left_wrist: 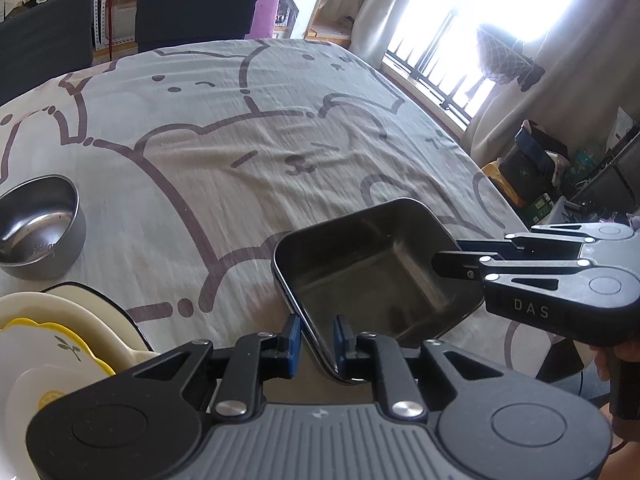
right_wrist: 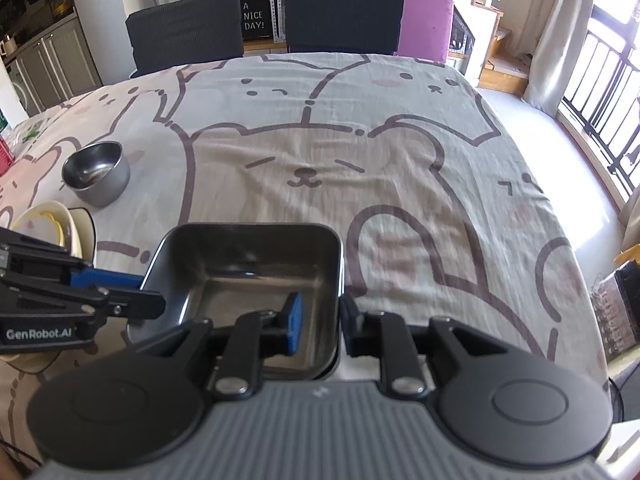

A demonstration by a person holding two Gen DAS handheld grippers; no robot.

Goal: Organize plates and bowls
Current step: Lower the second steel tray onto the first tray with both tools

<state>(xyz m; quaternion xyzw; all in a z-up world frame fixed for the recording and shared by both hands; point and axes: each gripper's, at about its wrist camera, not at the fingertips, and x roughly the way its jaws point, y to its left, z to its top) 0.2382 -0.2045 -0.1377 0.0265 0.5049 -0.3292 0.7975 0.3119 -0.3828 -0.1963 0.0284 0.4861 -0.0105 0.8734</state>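
Nearest in the left wrist view, the left gripper point(left_wrist: 316, 340) straddles the near wall of the square metal tray point(left_wrist: 372, 264): its blue-padded fingers point(left_wrist: 294, 340) stand a little apart, one outside the rim and one inside, with a visible gap on the outer side, so the hold looks slack rather than pinched. In the right wrist view the right gripper point(right_wrist: 320, 324) sits the same way over the tray's right wall, fingers slightly parted with the rim between them and not clearly pressing. The tray lies at the near edge of the surface point(right_wrist: 360, 152), which is draped in a cartoon-bear cloth. It looks like thin, stiff steel: probably light, rigid and unbreakable, but smooth and likely to slip, so the upright rim on opposite sides is the sensible place to take it, pads clamped across the wall. Just to the left lies a stack of cream and yellow plates point(left_wrist: 48, 336), which look ceramic, heavier and chippable, best lifted by the rim. Beyond them stands a round steel bowl point(right_wrist: 96, 176), well apart from the tray. Dark chairs point(right_wrist: 344, 16) stand at the far edge.
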